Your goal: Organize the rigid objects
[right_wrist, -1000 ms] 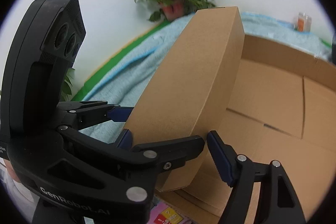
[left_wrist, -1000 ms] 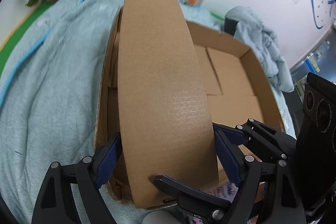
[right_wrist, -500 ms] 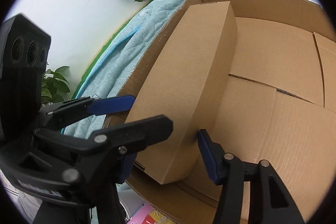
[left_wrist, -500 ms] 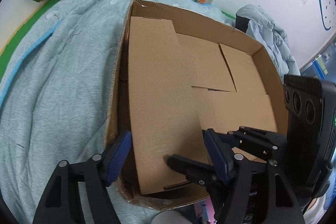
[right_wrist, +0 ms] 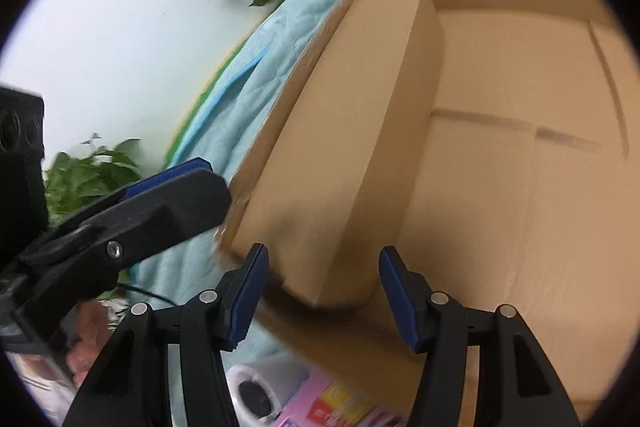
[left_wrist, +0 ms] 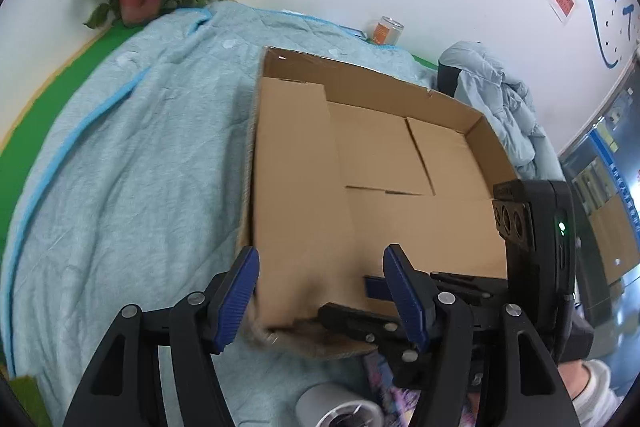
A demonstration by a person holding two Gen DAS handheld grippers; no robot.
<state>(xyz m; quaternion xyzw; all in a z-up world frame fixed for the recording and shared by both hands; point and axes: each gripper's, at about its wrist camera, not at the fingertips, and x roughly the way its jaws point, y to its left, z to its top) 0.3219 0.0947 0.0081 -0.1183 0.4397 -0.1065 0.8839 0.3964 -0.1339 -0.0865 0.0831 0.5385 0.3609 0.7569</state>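
Cardboard everywhere on the left wrist: our long box lies flat along the big carton's left wall, left tool spread wide, empty. A second ago it stood tilted in our grip. Right wrist: right tool open too; we should back away straight, without nudging it.

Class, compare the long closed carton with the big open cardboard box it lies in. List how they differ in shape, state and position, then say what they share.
1. The long carton is narrow and closed; the big box is wide and open-topped.
2. The long carton lies inside, along the big box's left wall; the big box rests on the blue quilt.
3. The long carton's top stands higher than the big box's floor flaps.

Both are plain brown cardboard.
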